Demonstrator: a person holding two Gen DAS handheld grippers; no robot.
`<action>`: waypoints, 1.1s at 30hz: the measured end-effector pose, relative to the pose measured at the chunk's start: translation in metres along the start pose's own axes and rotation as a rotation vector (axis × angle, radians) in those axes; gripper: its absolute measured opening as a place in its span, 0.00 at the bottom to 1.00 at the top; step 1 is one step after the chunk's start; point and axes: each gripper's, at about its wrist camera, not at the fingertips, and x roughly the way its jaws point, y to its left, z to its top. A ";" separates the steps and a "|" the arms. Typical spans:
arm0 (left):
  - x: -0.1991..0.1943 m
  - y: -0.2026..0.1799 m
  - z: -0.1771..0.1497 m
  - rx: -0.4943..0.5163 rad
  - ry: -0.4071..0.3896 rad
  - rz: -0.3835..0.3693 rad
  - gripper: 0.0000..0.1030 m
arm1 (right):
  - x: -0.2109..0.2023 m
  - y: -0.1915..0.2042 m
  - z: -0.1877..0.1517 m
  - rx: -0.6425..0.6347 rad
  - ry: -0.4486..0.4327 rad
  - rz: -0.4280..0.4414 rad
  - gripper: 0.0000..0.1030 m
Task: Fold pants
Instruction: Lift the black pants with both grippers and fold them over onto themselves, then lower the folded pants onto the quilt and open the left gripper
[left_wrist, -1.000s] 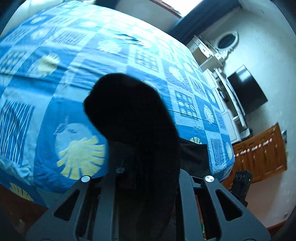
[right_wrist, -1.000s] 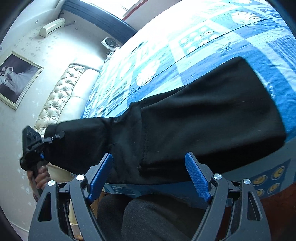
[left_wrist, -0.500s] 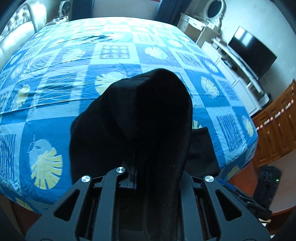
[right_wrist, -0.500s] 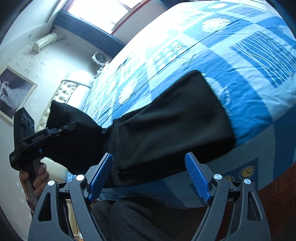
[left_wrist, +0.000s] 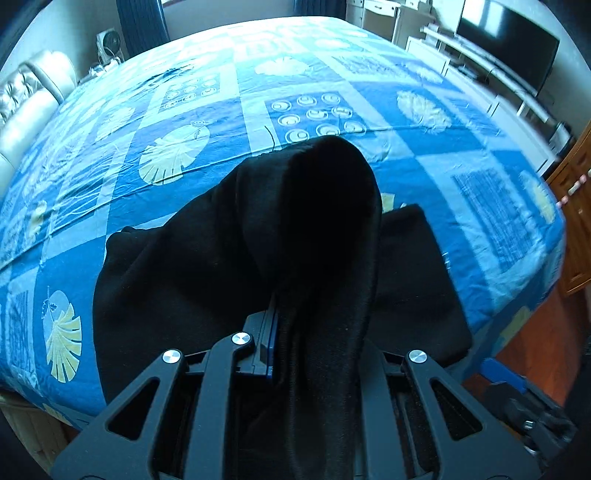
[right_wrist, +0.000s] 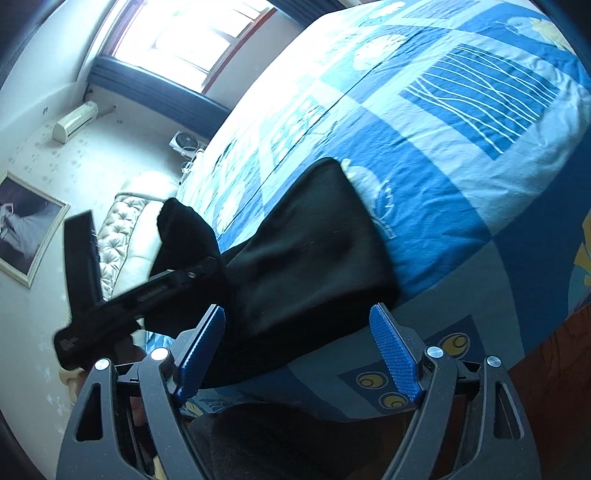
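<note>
Pants mid-fold, frame centre: left gripper clamped on cloth, right gripper jaws apart, empty. Next, prob. lay fold flat on bed.

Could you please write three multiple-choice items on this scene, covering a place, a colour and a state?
1. Where do the black pants lie?
A. on a blue patterned bedspread
B. on a wooden floor
C. on a white sofa

2. What colour are the pads of the right tongs?
A. red
B. blue
C. yellow

3. What state are the left tongs in?
A. open and empty
B. shut on a pillow
C. shut on the pants

Key: 1 A, the pants spread over the bed's near edge; 2 B, both ribbed pads are blue; 3 C, black cloth is pinched and lifted, while the right tongs stand open.
</note>
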 end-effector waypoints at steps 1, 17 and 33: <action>0.004 -0.005 -0.001 0.009 0.001 0.019 0.13 | -0.001 -0.003 0.000 0.005 -0.001 0.000 0.78; 0.027 -0.043 -0.011 0.086 -0.010 0.182 0.13 | -0.018 -0.036 -0.005 0.087 -0.016 0.020 0.78; 0.036 -0.069 -0.020 0.189 -0.031 0.241 0.38 | -0.023 -0.038 -0.005 0.098 -0.029 0.006 0.78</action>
